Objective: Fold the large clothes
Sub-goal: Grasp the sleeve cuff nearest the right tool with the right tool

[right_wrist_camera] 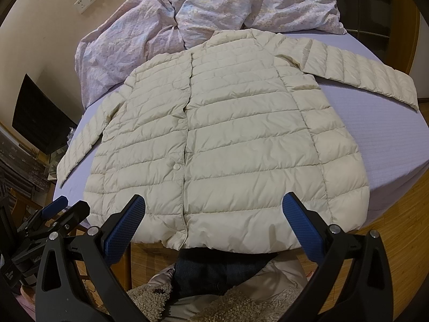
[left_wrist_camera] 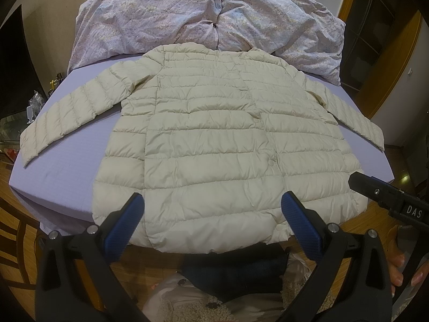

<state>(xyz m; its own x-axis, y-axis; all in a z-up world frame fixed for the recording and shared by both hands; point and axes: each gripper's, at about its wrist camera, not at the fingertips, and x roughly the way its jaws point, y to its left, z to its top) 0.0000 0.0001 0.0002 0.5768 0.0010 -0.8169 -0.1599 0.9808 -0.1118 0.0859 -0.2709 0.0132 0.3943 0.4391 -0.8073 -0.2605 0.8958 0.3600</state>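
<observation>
A cream quilted puffer jacket point(left_wrist_camera: 214, 139) lies flat and face up on a bed point(left_wrist_camera: 69, 177) covered with a smooth lavender sheet, its padding stitched in horizontal channels that puff softly between the seams, its front closed with round snap buttons of the same pale colour. Both sleeves are spread outward to the sides, and the hem hangs just over the near edge of the bed. Behind the collar a crumpled duvet point(left_wrist_camera: 187, 18) in a pinkish small-flower print is heaped in deep folds. The left gripper point(left_wrist_camera: 211, 204) hovers just above the hem with its jaws spread wide, the blue ribbed pads on black plastic arms holding nothing; the jacket's lower front lies between and beyond them. The right gripper point(right_wrist_camera: 214, 204) is likewise spread wide and empty over the hem, the snap placket running up just left of its centre line. In the left wrist view the right gripper's black body enters from the right edge and carries a small label reading "DAS", with fingers of a hand point(left_wrist_camera: 396, 265) below it. Wooden floor point(right_wrist_camera: 396, 214) shows beside the bed, and dark trousers with a fleecy garment appear below the hem
</observation>
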